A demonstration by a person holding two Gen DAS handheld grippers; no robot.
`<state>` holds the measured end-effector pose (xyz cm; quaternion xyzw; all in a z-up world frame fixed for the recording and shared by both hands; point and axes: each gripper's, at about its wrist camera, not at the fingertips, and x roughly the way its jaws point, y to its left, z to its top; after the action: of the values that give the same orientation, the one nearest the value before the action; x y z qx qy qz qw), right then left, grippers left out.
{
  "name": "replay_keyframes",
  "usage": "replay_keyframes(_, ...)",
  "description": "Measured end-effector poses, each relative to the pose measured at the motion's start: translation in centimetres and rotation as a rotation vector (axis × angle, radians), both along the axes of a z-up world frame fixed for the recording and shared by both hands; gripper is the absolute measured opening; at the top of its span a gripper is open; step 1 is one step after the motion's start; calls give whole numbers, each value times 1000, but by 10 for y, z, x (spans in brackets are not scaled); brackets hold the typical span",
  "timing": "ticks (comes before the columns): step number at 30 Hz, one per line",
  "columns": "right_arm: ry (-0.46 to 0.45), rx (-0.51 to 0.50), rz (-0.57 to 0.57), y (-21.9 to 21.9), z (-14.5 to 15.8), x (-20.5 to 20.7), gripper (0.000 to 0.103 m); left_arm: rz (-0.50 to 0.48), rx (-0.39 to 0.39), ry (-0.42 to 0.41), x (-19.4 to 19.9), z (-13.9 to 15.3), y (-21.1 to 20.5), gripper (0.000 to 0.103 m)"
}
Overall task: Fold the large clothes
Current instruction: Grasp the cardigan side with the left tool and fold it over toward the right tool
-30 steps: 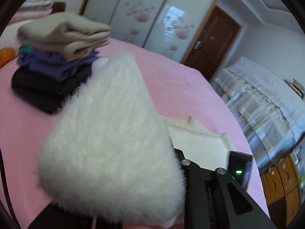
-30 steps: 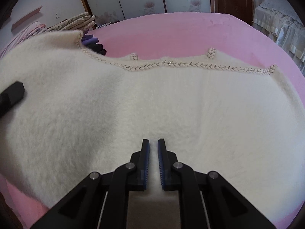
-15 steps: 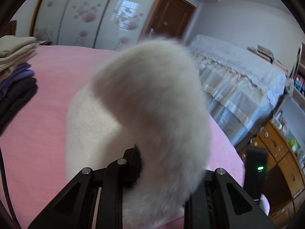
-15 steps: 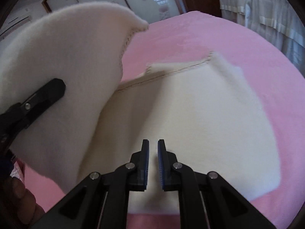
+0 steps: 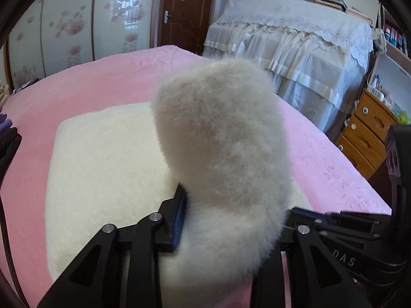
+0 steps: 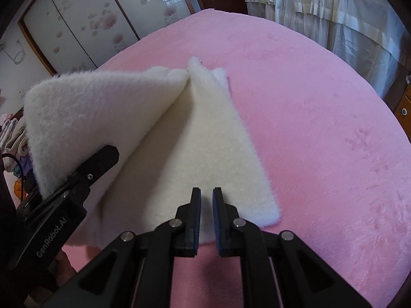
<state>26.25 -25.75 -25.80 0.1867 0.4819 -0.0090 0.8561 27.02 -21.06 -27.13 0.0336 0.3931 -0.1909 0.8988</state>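
A white fluffy garment (image 6: 200, 151) lies on the pink bed (image 6: 321, 128). My left gripper (image 5: 231, 213) is shut on one edge of it and holds that flap (image 5: 221, 138) raised over the flat part (image 5: 102, 159). In the right wrist view the left gripper's finger (image 6: 100, 164) shows at the left, under the lifted flap (image 6: 97, 113). My right gripper (image 6: 206, 197) hovers over the garment's near edge, its jaws a narrow gap apart, holding nothing.
A stack of folded clothes (image 5: 7, 138) sits at the left edge of the bed. A second bed with a white lace cover (image 5: 295, 41) and a wooden drawer unit (image 5: 367, 133) stand to the right. Wardrobe doors (image 5: 64, 25) are behind.
My left gripper has carried the flap rightward over the garment, folding it narrower. The right gripper has stayed nearly shut and drawn back toward the garment's near edge.
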Motion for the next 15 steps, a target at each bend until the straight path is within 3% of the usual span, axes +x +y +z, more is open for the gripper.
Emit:
replay_keyframes(9,-43,-17,20,1,42,-10,9,-52,-57,128,-16,50,9,83)
replay_keyframes(15,-23,-59,30,1,76,-13,12,29,7,207,-24,92,17,86)
